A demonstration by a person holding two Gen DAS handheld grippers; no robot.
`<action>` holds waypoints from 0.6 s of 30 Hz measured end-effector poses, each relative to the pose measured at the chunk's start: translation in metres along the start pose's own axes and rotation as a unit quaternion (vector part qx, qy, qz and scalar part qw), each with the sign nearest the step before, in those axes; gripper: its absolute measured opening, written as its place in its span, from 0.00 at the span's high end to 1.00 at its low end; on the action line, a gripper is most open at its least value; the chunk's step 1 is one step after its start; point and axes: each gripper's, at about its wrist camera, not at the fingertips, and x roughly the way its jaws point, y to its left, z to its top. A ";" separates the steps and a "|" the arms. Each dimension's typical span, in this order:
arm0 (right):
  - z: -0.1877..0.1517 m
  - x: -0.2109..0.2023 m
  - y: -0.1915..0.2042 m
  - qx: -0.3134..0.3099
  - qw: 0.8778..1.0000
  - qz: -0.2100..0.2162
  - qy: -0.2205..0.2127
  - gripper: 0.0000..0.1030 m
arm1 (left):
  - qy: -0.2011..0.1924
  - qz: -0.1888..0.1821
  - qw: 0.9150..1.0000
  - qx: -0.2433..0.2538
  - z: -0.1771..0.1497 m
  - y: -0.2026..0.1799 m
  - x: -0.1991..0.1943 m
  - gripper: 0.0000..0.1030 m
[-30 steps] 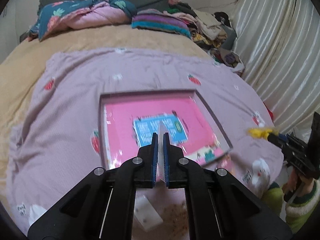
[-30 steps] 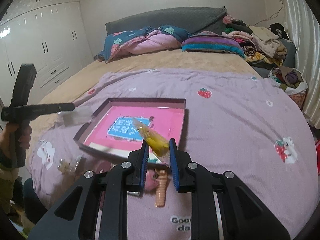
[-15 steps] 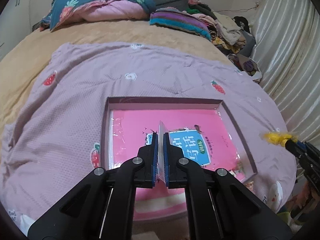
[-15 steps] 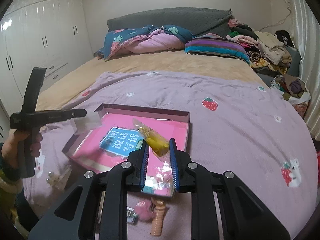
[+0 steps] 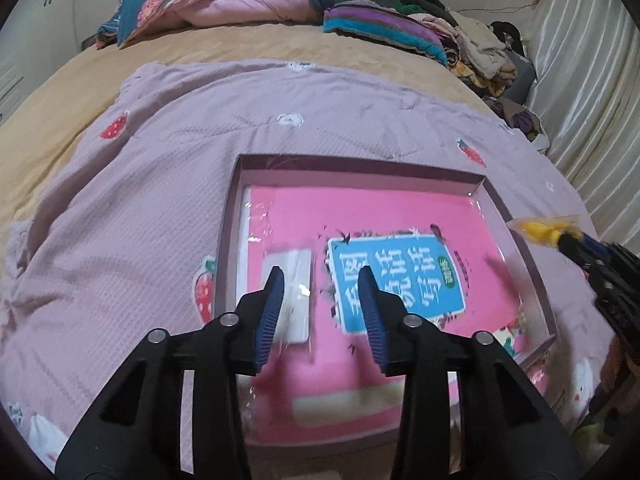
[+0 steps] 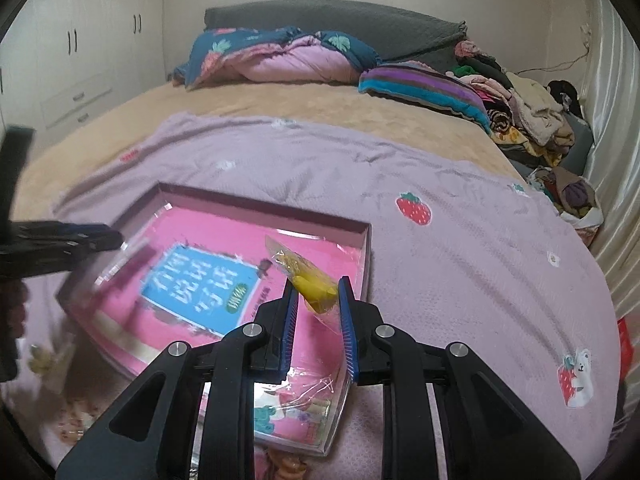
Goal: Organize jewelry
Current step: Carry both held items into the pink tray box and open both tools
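The small white packet [image 5: 295, 292] lies flat in the shallow tray [image 5: 516, 236], on the pink printed sheet [image 5: 360, 216] that lines it, toward the tray's left side and nearer its front wall than its back. Its long axis runs front to back along the tray, roughly parallel to the left wall. What it contains cannot be made out; it is blurred and glossy, probably a card in clear film.

The left gripper [image 5: 320, 280] hangs right over it with its jaws spread wide and nothing between them. The packet sits low under the left finger [image 5: 272, 300], off-centre in the gap, so it reads as let go inside the tray and not gripped.

The yellow sachet [image 6: 314, 286] is pinched between the narrowed jaws of the right gripper [image 6: 318, 292], above the tray's front right part. Its long axis tilts up and away to the left, the clear tail pointing toward the tray's middle. From the left view the same sachet [image 5: 542, 230] shows just outside the right wall, pointing inward.

The coming move likely turns on this: the right gripper is the one carrying, and open pink floor lies ahead and left of it, between the blue label [image 5: 396, 280] and the right wall.

The tray rests on the lilac strawberry blanket [image 5: 160, 184] near the bed's foot edge; a few loose trinkets [image 6: 44, 360] lie by the tray's front left corner.
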 end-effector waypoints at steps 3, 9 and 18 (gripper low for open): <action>-0.010 0.014 0.005 -0.006 1.000 -0.004 0.019 0.81 | -0.007 -0.004 1.000 -0.005 -0.005 0.002 -0.012 0.44; -0.028 0.023 0.008 0.001 0.999 0.002 0.045 0.79 | -0.026 -0.015 1.000 -0.008 -0.012 -0.004 -0.035 0.27; -0.042 -0.008 0.007 0.022 0.998 0.029 0.043 0.46 | -0.045 -0.024 0.999 -0.012 -0.017 -0.014 -0.062 0.16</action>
